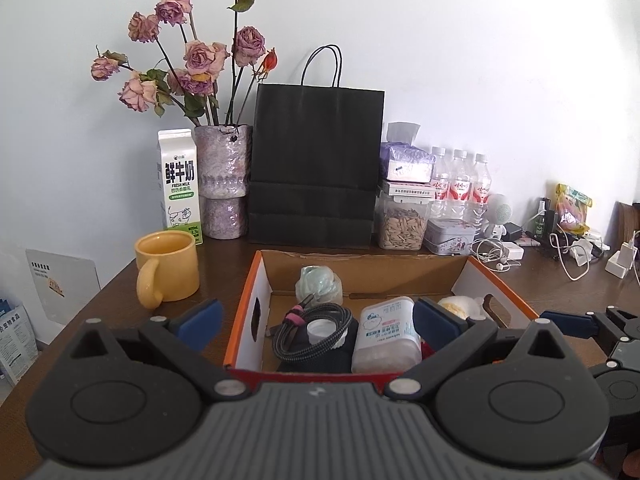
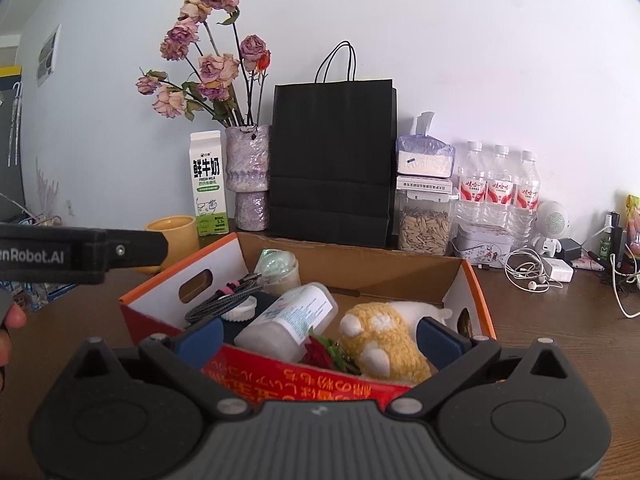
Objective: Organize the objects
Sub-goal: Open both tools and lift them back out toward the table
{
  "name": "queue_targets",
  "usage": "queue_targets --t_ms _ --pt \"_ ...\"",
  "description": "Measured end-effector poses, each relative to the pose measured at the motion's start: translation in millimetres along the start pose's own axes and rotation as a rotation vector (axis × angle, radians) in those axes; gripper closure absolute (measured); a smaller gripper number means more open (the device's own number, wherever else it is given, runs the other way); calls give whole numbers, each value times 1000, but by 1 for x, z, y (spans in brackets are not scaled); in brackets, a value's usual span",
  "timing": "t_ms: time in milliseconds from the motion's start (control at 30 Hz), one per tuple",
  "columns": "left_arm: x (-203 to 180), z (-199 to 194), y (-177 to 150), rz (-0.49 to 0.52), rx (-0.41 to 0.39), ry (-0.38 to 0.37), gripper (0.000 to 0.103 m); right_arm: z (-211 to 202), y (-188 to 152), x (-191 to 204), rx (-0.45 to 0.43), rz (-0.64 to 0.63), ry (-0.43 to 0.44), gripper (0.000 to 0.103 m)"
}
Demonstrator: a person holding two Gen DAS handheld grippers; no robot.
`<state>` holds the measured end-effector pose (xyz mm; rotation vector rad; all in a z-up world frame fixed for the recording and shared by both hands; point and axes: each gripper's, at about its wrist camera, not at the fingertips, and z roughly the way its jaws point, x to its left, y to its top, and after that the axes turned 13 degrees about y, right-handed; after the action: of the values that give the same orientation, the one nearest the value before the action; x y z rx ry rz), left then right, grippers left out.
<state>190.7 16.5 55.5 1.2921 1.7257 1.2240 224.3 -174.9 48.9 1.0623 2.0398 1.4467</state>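
Note:
An open cardboard box with orange rim (image 1: pixel 246 300) (image 2: pixel 476 292) sits on the brown table in front of both grippers. Inside lie a coiled braided cable (image 1: pixel 316 334) (image 2: pixel 224 300), a white plastic bottle on its side (image 1: pixel 386 336) (image 2: pixel 288 320), a pale green wrapped bundle (image 1: pixel 318 282) (image 2: pixel 276 262), a yellow and white plush toy (image 2: pixel 380 340) (image 1: pixel 460 306) and a red flower (image 2: pixel 320 354). My left gripper (image 1: pixel 318 324) is open and empty over the box's near left part. My right gripper (image 2: pixel 320 338) is open and empty over its near edge.
A yellow mug (image 1: pixel 168 266) stands left of the box. Behind it stand a milk carton (image 1: pixel 180 186), a vase of dried roses (image 1: pixel 226 182), a black paper bag (image 1: pixel 316 164), a seed jar (image 1: pixel 402 220), a tin (image 1: pixel 450 234), water bottles (image 1: pixel 460 180) and cables (image 1: pixel 500 252).

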Motion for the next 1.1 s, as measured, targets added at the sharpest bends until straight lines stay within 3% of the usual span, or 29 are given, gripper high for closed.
queue_targets --t_ms 467,767,1100 --pt "17 -40 -37 27 49 6 0 -45 -35 13 39 16 16 0" --pt "23 -47 -70 54 126 9 0 -66 -66 12 91 42 5 0" --pt "6 -44 -92 92 201 -42 0 -70 -85 -2 127 89 -15 0"
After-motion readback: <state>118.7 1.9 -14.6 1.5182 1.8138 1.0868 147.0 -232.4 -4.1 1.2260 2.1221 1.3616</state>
